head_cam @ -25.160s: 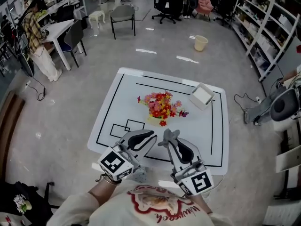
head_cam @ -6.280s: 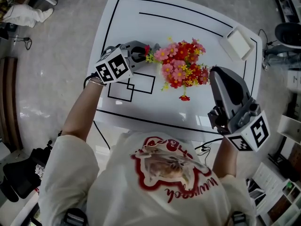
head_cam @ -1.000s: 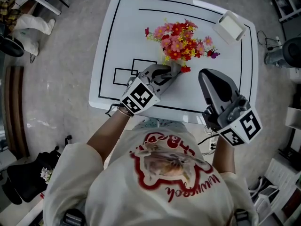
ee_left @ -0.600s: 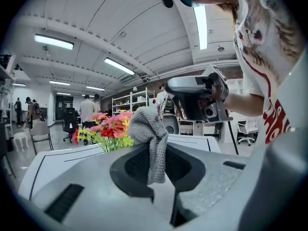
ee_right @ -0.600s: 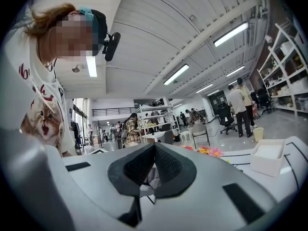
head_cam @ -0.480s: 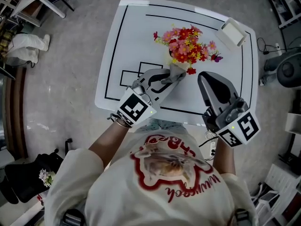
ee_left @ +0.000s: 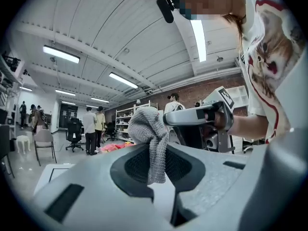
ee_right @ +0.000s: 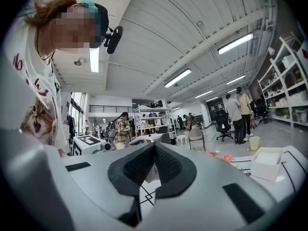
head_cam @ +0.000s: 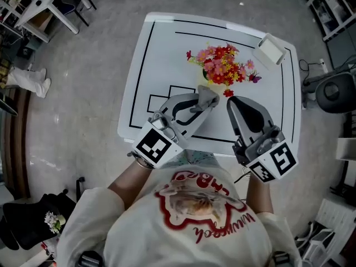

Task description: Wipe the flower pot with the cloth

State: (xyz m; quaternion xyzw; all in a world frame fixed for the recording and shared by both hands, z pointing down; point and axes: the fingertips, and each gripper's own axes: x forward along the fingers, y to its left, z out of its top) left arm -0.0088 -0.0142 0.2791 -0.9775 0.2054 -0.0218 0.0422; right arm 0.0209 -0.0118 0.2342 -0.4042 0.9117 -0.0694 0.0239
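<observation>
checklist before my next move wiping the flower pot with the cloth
1. Grey knitted cloth gripped: ok, the left gripper has its jaws shut on it.
2. Right gripper free: ok, jaws together, nothing between them.
3. Pot of red and pink flowers standing on the white table: ok.
4. Cloth on the pot: not ok, it hangs in the air on the near side of the pot.
5. White box out of the way: ok, at the far right corner, apart from the pot.
</observation>
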